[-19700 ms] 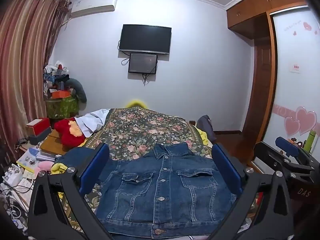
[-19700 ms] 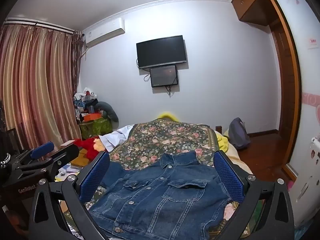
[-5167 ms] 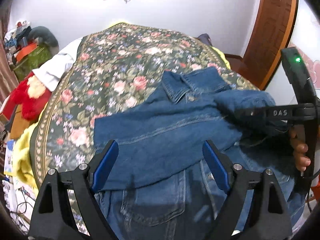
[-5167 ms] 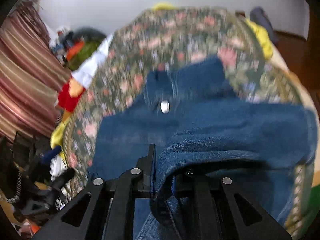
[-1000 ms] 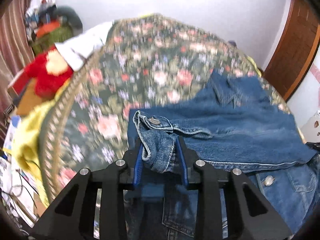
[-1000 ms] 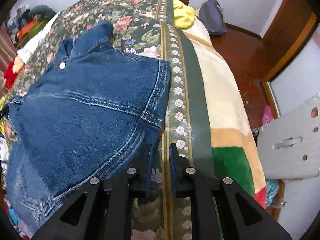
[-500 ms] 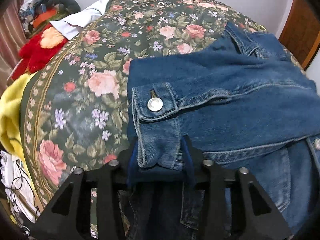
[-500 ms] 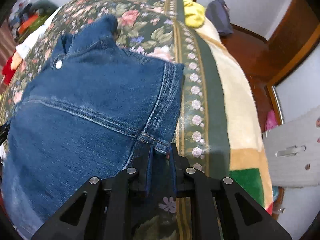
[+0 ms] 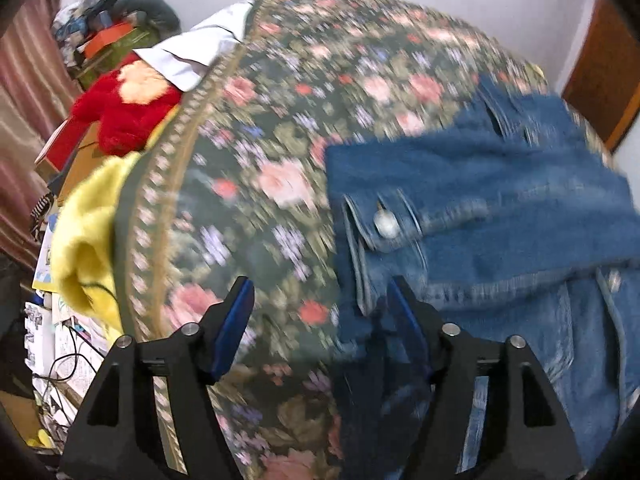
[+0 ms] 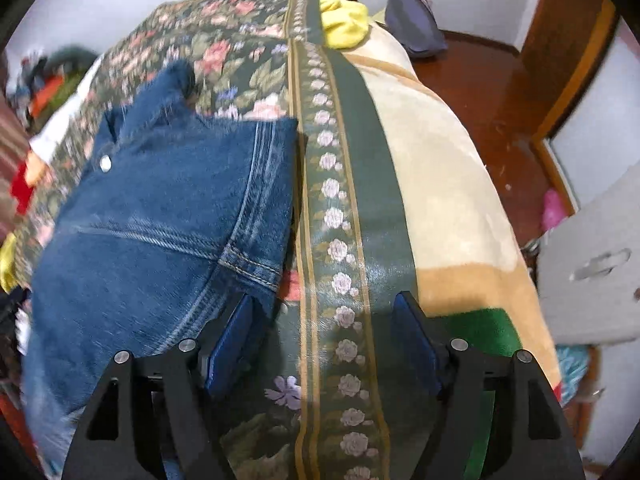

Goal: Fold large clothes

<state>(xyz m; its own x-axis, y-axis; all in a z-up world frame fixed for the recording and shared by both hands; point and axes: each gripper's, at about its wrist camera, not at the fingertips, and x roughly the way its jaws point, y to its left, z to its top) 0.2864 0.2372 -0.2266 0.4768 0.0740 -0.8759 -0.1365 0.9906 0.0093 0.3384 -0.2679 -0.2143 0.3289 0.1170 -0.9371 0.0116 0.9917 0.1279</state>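
Note:
A blue denim jacket (image 9: 500, 216) lies on the floral bedspread (image 9: 280, 128), a sleeve folded across its body with the buttoned cuff (image 9: 384, 220) at its left edge. My left gripper (image 9: 320, 312) is open and empty just left of the cuff, its right finger touching the denim. In the right wrist view the jacket (image 10: 160, 224) lies left of centre, its folded right edge along the bedspread's border. My right gripper (image 10: 324, 332) is open and empty over the bedspread (image 10: 348, 208), its left finger at the jacket's edge.
A red plush toy (image 9: 124, 108), a white cloth (image 9: 200, 52) and yellow bedding (image 9: 84, 236) lie at the bed's left side, with clutter on the floor. A yellow cloth (image 10: 344, 20), a grey bag (image 10: 416, 24), wooden floor (image 10: 500, 92) and a wardrobe door are on the right.
Both grippers have opened and let go of the denim. The left one has drawn back to the left of the cuff; the right one has shifted right, off the jacket's edge.

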